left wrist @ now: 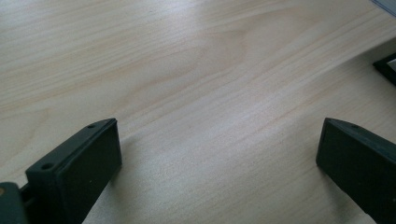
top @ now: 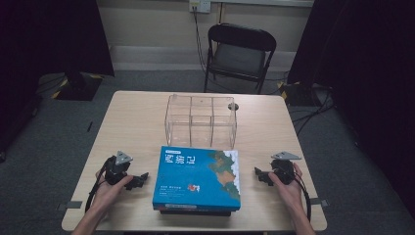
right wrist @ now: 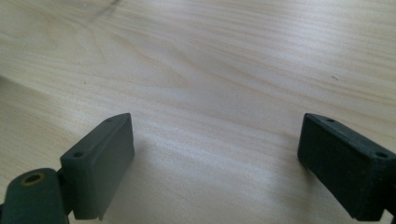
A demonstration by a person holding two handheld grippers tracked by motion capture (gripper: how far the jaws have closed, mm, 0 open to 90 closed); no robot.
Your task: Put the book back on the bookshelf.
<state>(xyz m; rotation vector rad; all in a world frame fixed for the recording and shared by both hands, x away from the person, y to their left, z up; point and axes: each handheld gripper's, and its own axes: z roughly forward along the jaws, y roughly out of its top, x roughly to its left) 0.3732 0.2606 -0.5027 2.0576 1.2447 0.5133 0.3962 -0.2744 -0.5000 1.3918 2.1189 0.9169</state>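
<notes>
One blue book point(top: 198, 180) lies flat at the near middle of the table point(top: 137, 122), cover up, resting on a darker book point(top: 195, 212) whose black edge peeks out along the near side, so two in the stack. Cover is bright blue with a map-like patch of green, tan and white at the upper right, a small red mark near the centre, and large white Chinese characters at the upper left; small print below them too fine to read. Just behind the stack, touching or nearly so, stands one clear box point(top: 200, 120) split into three compartments, nothing in them. Two grippers, one per hand. Left gripper point(top: 142, 178) sits on the table just left of the blue book, held in the left hand point(top: 110, 191), jaws pointing at the book; in the left gripper view point(left wrist: 219, 149) the jaws are spread wide over bare wood, nothing between them, a black corner at the right edge. Right gripper point(top: 258, 174) mirrors it just right of the blue book, in the right hand point(top: 286, 188); the right gripper view point(right wrist: 215, 144) shows jaws wide apart, holding nothing, wood grain below. One black folding chair point(top: 240, 51) stands beyond the table, a wall socket point(top: 199, 6) above it.
</notes>
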